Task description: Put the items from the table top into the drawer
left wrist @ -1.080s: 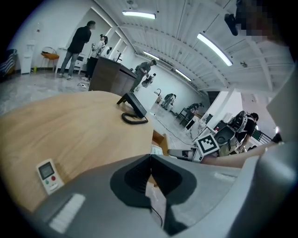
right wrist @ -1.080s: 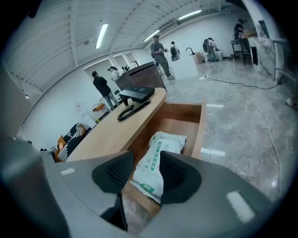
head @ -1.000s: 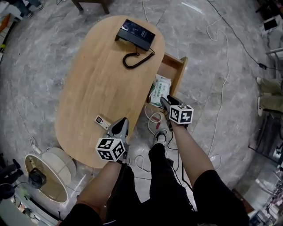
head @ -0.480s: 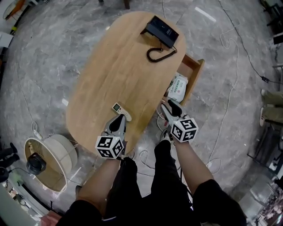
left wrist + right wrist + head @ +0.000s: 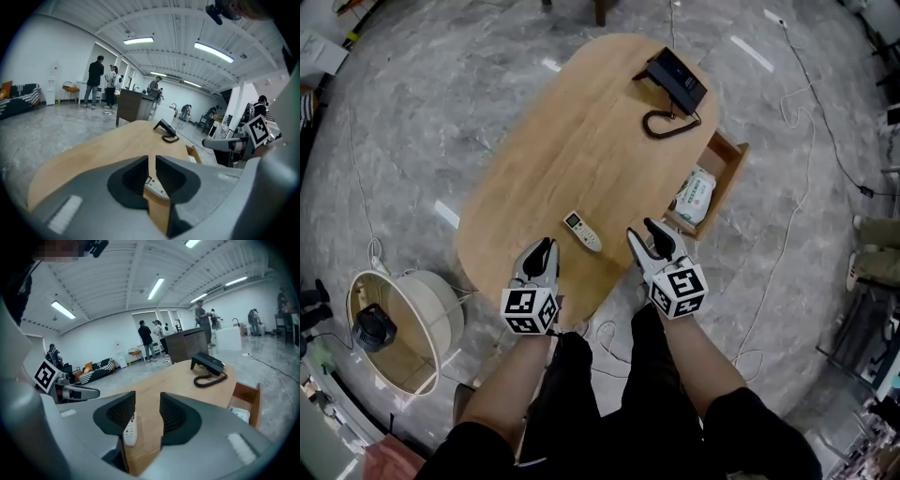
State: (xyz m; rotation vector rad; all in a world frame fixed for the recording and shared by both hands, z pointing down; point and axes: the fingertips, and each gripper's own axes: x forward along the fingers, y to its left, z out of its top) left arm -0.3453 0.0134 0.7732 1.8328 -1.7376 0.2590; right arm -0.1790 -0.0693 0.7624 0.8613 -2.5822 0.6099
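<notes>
Remote [image 5: 582,232] looks light, rigid and slick, so we'd pinch its long sides. Right gripper [image 5: 643,231] sits half-open and empty, left gripper [image 5: 544,246] barely parted.

The oval light-wood tabletop [image 5: 572,150] carries a black corded desk telephone [image 5: 677,81] at its far end and a white remote control [image 5: 582,232] near its near edge.

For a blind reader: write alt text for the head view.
The left gripper and right gripper, empty, flank a white remote on a wooden table; a black phone sits at its far end, near an open drawer.
</notes>
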